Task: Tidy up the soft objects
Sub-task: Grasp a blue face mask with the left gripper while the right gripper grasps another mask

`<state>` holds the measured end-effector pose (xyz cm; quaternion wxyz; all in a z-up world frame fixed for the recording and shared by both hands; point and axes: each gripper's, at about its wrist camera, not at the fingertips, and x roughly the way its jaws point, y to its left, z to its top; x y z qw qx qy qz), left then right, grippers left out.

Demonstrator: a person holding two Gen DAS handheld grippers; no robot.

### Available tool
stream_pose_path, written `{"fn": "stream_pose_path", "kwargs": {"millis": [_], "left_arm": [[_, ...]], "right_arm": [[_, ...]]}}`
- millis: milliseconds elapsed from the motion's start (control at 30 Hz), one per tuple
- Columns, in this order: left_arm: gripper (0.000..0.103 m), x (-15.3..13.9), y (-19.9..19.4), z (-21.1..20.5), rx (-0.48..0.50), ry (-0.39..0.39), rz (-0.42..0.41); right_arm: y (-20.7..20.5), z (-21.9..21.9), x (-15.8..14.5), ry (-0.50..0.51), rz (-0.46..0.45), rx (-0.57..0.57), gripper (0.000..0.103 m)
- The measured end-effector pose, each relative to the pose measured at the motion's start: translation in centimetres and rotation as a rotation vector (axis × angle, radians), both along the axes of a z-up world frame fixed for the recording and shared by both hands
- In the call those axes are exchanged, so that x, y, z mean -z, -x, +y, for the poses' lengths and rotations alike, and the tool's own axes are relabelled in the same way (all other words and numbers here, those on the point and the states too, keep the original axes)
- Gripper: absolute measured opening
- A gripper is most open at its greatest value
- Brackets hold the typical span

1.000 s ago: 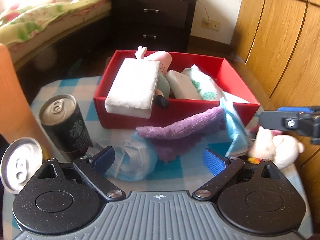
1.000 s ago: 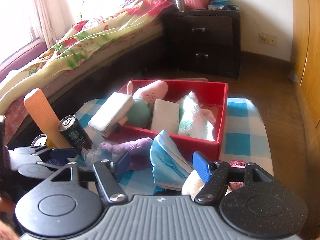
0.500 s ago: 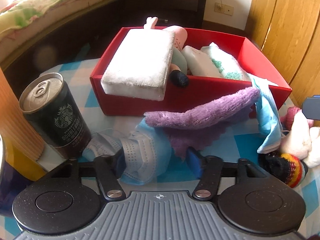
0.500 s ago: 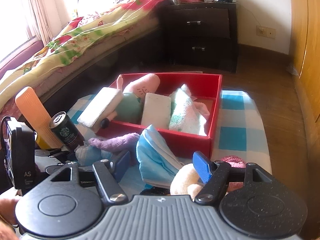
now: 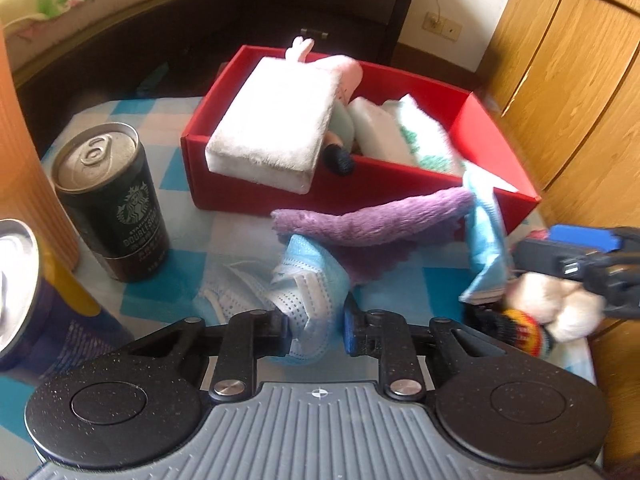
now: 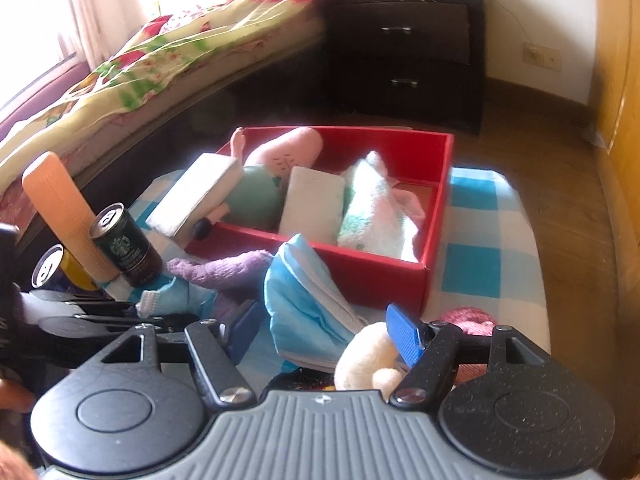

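Right between the tips of the left gripper [image 5: 316, 326] sits the crumpled blue face mask [image 5: 308, 292] — its jaws are closing on it, pads at its sides. The red box [image 5: 400, 184] waits straight ahead, past the purple cloth [image 5: 372, 220] — the right gripper [image 6: 324, 334] stays half apart, off to the side

There is one red box [image 6: 434, 236]. Two white foam blocks [image 6: 314, 206] sit in it, plus one pink toy [image 6: 294, 152]. Two drink cans [image 5: 108, 200] stand on the bench at nine o'clock. There are two blue face masks [image 5: 310, 284], one purple cloth [image 5: 372, 220] and one cream plush toy [image 5: 554, 310].
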<state>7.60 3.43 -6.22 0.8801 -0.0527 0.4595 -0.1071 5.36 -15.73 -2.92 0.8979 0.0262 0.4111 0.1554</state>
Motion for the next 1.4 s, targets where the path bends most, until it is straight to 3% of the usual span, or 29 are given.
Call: {"fn": "stream_pose_path", "kwargs": {"millis": [433,833,867,933,1033,1200,1400], "left_arm": [[0.023,-1.6,1.1,1.4,0.016,0.060,-0.005],[0.023,-1.7,1.4,1.4,0.028,0.055,-0.009],[0.023,-1.7,1.3,1.4,0.028,0.055,-0.008],[0.023,-1.6,1.3,1.4,0.025,0.054,-0.004],[0.024,-1.6,1.2,1.2,0.026,0.053,-0.002],[0.024,-1.5,1.1,0.7,0.037,0.045,-0.001],[0.025,-1.6,1.0,-0.1,0.047,0.040,-0.004]], "right_arm": [[-0.9,3.1,0.9,0.079,-0.017,-0.074,0.060],[-2.2,4.0,2.9,0.161,0.002,-0.096,0.060],[-2.3,3.9,3.0,0.168,0.006,-0.092,0.058],[-2.7,3.6,3.3,0.161,0.035,-0.080,0.041],[-2.9,3.3,3.6,0.126,0.087,-0.075,0.025],[-2.6,3.1,3.4,0.130,0.109,-0.057,0.012],[-1.8,2.4,2.4,0.099,0.123,-0.039,0.005]]}}
